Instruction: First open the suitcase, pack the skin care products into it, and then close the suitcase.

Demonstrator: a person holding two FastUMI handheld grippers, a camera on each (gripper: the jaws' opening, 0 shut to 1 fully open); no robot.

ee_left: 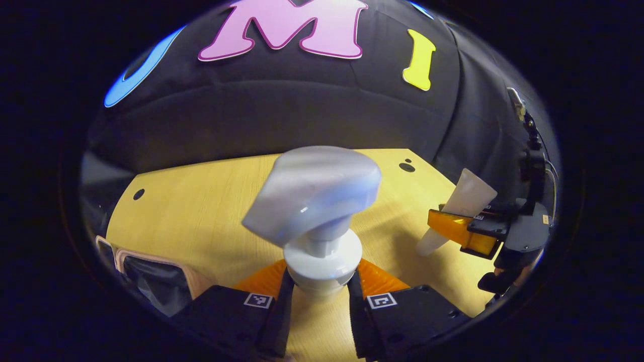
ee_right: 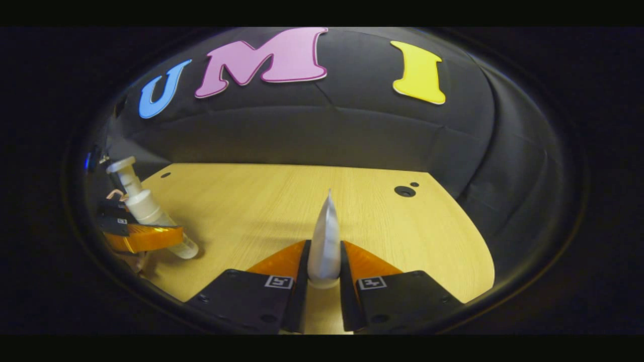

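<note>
- Left gripper (ee_left: 322,289) is pinching a white pump bottle (ee_left: 322,251) at its collar, both fingers pressing in from either side; the pump head is looming large and tilted toward the camera in the left gripper view.
- In the right gripper view the same pump bottle (ee_right: 146,208) is showing at the far left, leaning, held clear above the wooden table (ee_right: 282,201), its base pointing down toward the tabletop.
- Right gripper (ee_right: 323,269) is clamping a white tube (ee_right: 324,236); the tube's flat crimped end is pointing up and away from the camera, both fingers pressing its sides.
- In the left gripper view the tube (ee_left: 460,208) is sitting in the right gripper (ee_left: 460,226) at the right edge, tilted, its narrow end hanging low near the table (ee_left: 201,211); whether it is touching the surface I cannot tell.
- Suitcase (ee_left: 151,279) is peeking in at the lower left of the left gripper view: a pale rim with dark interior, lying at the table's near-left edge.
- Both products are being held well apart, one at each side of the table.
</note>
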